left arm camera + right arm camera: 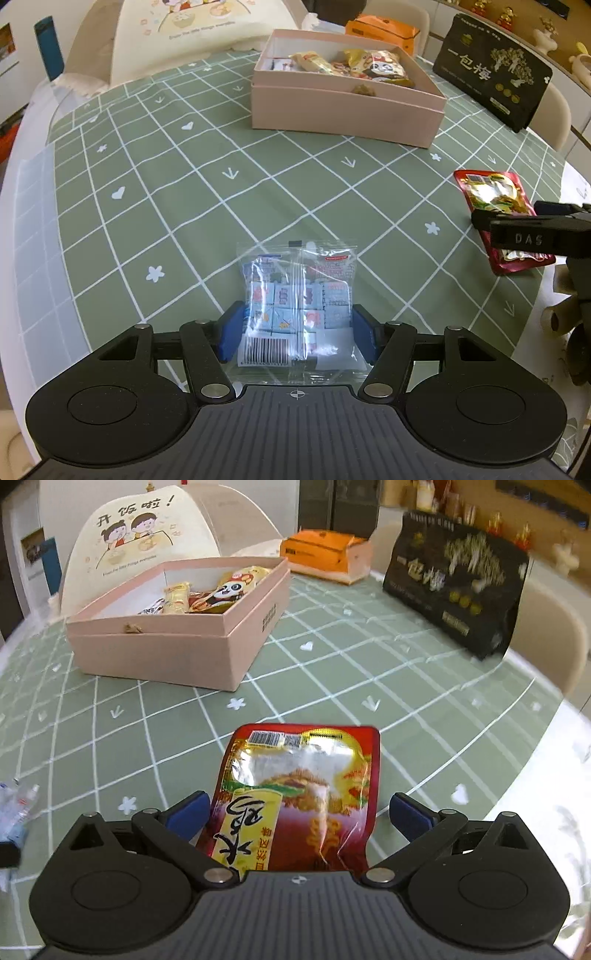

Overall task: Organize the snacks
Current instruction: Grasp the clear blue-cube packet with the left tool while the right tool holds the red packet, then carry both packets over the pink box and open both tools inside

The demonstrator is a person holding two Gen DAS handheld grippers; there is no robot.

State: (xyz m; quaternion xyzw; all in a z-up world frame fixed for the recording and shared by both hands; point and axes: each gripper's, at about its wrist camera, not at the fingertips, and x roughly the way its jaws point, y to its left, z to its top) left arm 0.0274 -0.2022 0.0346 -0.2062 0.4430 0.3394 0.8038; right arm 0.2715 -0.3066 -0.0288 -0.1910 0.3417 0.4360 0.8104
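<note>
Clear plastic wraps the packet of small blue-printed sweets (297,306) that sits between the blue pads of my left claw (297,328); the pads stand at its two sides, touching or very nearly so, and I cannot tell whether they are pressing it, while the packet lies flat on the bench (184,206) close to the near edge. My right claw (295,812) is spread wide around the red foil pouch (295,794), its left pad just touching the pouch's edge and its right pad standing apart from it, so nothing is gripped there; the pouch lies on the bench with its barcode end pointing away from me. From the left wrist view the same red foil pouch (498,210) lies toward the bench's right edge, partly under the black fingers of my right claw (524,225). Farther in, toward the far edge, stands the open pink box (347,110), already holding several snack packets, among them a panda-printed bag (229,590). Behind it are a cream arched card with cartoon children (147,539) and an orange carton (325,554). A tall black bag with gold lettering (495,74) stands upright near the far right edge. The green grid tablecloth (332,686) covers the bench.
</note>
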